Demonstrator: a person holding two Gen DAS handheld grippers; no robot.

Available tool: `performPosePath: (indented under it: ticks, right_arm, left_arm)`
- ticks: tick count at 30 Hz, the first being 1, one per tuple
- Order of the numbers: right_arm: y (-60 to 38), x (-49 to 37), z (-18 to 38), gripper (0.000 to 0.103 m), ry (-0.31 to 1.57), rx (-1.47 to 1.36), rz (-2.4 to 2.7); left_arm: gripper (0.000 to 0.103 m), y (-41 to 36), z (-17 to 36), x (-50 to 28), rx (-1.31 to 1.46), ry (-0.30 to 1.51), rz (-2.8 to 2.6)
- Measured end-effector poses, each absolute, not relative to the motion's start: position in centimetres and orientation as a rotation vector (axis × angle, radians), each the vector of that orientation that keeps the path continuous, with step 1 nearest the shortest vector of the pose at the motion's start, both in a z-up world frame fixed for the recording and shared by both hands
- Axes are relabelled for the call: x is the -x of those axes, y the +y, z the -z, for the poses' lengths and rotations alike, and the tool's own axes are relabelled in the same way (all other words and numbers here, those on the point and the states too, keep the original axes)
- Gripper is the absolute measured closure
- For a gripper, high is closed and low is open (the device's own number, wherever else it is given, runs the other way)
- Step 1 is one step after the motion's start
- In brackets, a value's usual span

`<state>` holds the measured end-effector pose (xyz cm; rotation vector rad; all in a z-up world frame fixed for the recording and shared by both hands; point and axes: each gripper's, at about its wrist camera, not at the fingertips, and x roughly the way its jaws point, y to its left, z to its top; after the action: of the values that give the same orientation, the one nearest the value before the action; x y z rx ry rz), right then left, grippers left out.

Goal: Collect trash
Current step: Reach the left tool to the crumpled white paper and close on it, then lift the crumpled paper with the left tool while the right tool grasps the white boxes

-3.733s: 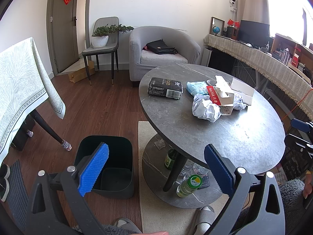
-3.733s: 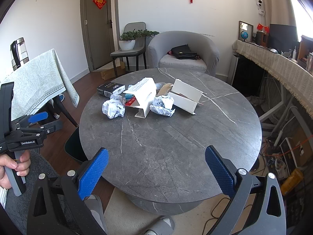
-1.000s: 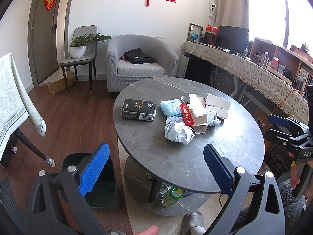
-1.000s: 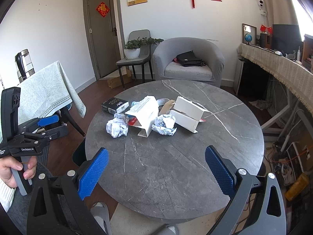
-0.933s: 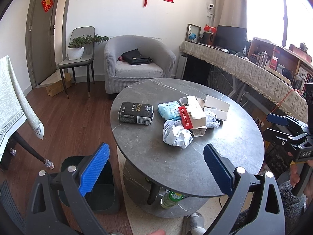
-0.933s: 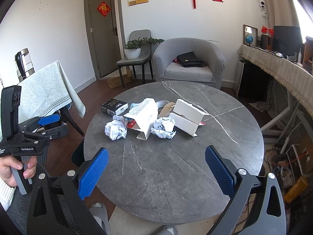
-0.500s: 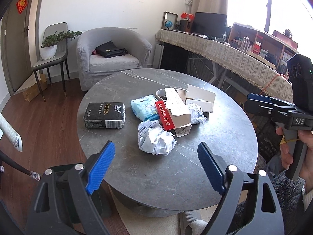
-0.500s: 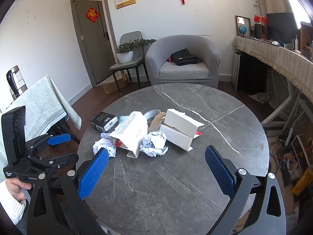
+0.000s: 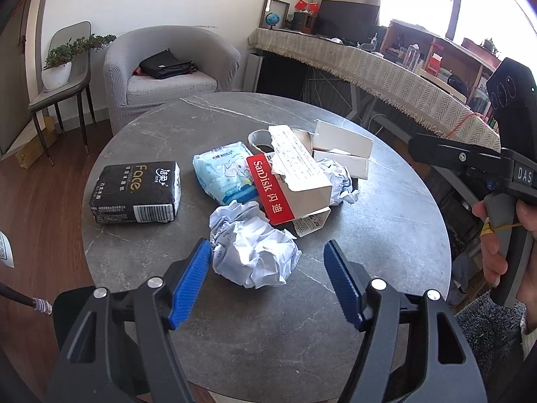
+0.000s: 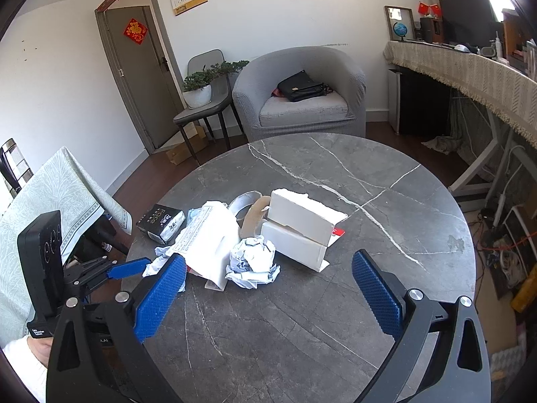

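A: How is the left gripper [image 9: 268,280] set?

B: Its jaws are spread wide and nothing is clamped. A crumpled paper ball [image 9: 253,247] is framed between the blue pads [image 9: 191,277], just ahead of the tips, lying on the round grey table [image 9: 255,336]. The left pad is seen just beside the ball; whether contact is made cannot be told.

A: What is found beyond that ball?

B: Directly past it, a torn red-and-white SanDisk box [image 9: 288,181] is propped, touching the ball's far side. To the left of the box a pale blue tissue pack [image 9: 225,171] is laid, and further left, apart from it, a black tissue pack [image 9: 137,193]. Behind the box a second paper wad [image 9: 339,181] and an open white carton [image 9: 344,149] are seen.

A: And the right gripper [image 10: 268,288]?

B: It is also held wide open and empty, above the near part of the table [image 10: 335,336]. The smaller paper wad [image 10: 253,262] is placed ahead of it, between the pads but nearer the left one. The white carton [image 10: 298,228] is stacked just behind and to the right of that wad, and the torn box flap [image 10: 211,238] just to its left. The left gripper [image 10: 127,268] is seen at the far left edge, by the table rim.

A: What lies further out?

B: A grey armchair [image 10: 298,100] carrying a black bag [image 10: 302,87] is set behind the table.
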<state>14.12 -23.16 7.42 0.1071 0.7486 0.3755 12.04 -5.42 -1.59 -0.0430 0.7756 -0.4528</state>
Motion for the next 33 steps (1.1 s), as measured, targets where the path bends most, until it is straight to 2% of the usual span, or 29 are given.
performPosePath:
  ticks: [11,22,33]
  right_arm:
    - [-21.3,-18.3,-5.8,0.003,0.765,-0.120,-0.185]
    - [-21.3,-21.3,-4.3,0.003,0.764,-0.194,-0.016]
    - [-19.7,-23.0,-3.6,0.004,0.796,-0.145,0.102]
  left_arm:
    - [0.046,-4.6,2.1,-13.1,0.117,0.819,0.449]
    - [0.047,-5.6,1.8,-11.9,0.081,0.807,0.471]
    - [0.047,-4.1,0.8,-10.4,0.074,0.767,0.491]
